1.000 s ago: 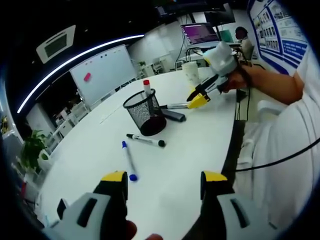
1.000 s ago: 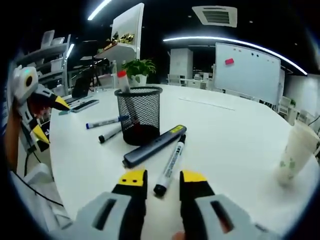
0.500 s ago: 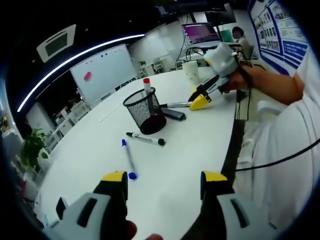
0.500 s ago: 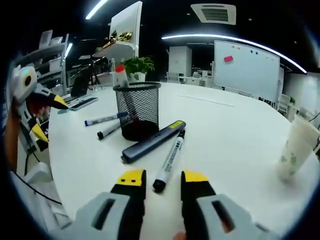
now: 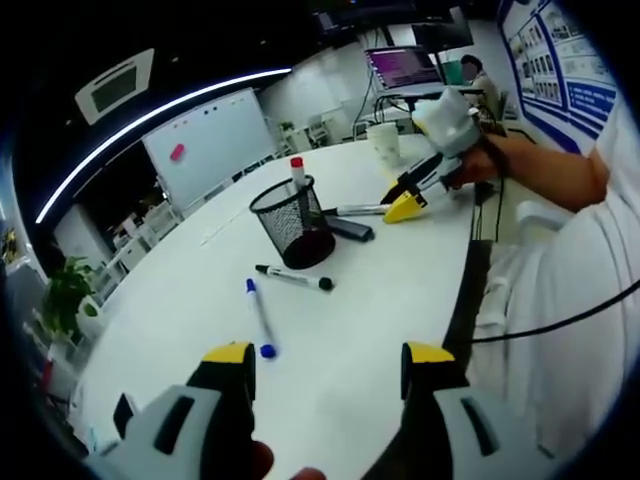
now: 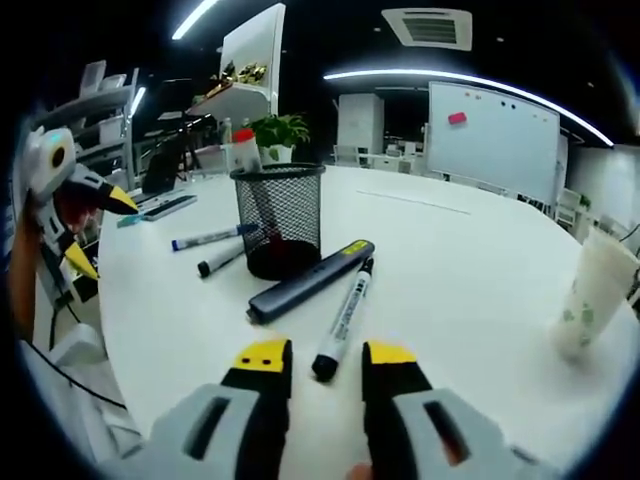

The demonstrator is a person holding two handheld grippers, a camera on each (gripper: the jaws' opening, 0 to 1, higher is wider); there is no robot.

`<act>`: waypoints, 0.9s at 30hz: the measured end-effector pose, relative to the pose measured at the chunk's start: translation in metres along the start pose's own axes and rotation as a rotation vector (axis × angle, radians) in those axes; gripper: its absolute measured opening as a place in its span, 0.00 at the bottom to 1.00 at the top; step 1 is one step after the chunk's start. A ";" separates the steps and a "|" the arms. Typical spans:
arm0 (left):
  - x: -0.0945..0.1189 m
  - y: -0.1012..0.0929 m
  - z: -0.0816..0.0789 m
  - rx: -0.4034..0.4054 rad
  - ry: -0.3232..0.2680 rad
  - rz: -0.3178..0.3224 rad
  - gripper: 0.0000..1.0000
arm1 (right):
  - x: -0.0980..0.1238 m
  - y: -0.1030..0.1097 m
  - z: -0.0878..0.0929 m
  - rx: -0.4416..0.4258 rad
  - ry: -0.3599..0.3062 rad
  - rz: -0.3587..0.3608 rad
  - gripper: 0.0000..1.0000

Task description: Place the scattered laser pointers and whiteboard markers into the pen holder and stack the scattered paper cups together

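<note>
In the right gripper view the right gripper (image 6: pixel 318 360) sits low centre, jaws narrowly apart around the black-capped marker's (image 6: pixel 343 319) near tip, beside the grey laser pointer (image 6: pixel 310 282) and mesh pen holder (image 6: pixel 278 221), while the left gripper (image 5: pixel 327 360) hangs wide and empty over the white table (image 5: pixel 370 300).

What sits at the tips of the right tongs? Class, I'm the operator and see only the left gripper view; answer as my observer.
Observer: A whiteboard marker lies there, its black cap end in the gap between the tips of the open right tongs, not gripped.
Operator: And the laser pointer?
Observer: The grey laser pointer lies alongside that marker, its yellow-labelled end toward the mesh pen holder.
Operator: Anything about the cup?
Observer: The paper cup stands upright, with green print low on its side.
</note>
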State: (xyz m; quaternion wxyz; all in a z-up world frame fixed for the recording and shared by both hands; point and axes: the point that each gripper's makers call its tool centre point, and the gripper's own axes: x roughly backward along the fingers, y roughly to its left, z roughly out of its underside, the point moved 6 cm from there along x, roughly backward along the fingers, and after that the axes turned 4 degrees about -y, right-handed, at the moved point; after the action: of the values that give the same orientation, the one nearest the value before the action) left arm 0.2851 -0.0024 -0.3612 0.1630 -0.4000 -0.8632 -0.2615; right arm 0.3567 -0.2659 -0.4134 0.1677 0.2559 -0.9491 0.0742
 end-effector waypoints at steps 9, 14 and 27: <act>0.001 0.001 0.002 0.000 0.003 -0.001 0.59 | 0.000 -0.005 -0.004 0.017 -0.009 0.027 0.28; 0.001 0.002 0.001 0.002 0.001 -0.001 0.59 | 0.000 -0.006 -0.001 0.012 0.003 0.033 0.27; 0.001 0.000 0.001 0.000 0.004 0.000 0.59 | 0.000 -0.004 0.003 0.020 0.000 0.037 0.21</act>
State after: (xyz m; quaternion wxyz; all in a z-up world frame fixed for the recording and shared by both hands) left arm 0.2842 -0.0016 -0.3612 0.1648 -0.3996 -0.8628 -0.2621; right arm 0.3584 -0.2701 -0.4157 0.1638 0.2400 -0.9529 0.0867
